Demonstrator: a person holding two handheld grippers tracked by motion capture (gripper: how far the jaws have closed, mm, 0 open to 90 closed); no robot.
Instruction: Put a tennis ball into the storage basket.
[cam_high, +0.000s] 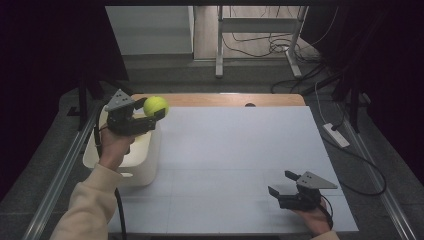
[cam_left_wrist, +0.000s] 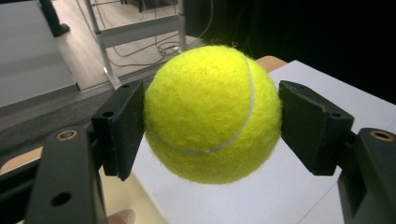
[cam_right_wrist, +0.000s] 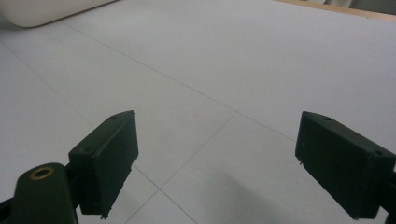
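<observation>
A yellow tennis ball (cam_high: 155, 106) is held in the air by my left gripper (cam_high: 152, 111), above the far rim of a cream tub (cam_high: 150, 160) at the table's left side. In the left gripper view both black pads (cam_left_wrist: 122, 127) press on the sides of the tennis ball (cam_left_wrist: 212, 114), so the gripper (cam_left_wrist: 212, 122) is shut on it. My right gripper (cam_high: 281, 183) rests low near the front right of the white table top (cam_high: 235, 160), pointing left. In the right gripper view its gripper (cam_right_wrist: 219, 163) stands open with nothing between the pads (cam_right_wrist: 109, 158).
The cream tub sits at the left edge of the table, its corner (cam_right_wrist: 42, 11) visible in the right gripper view. A wooden strip (cam_high: 225, 99) borders the table's far edge. Metal rails (cam_high: 60, 175) run along both sides. Cables and a desk frame (cam_high: 260, 45) lie on the floor beyond.
</observation>
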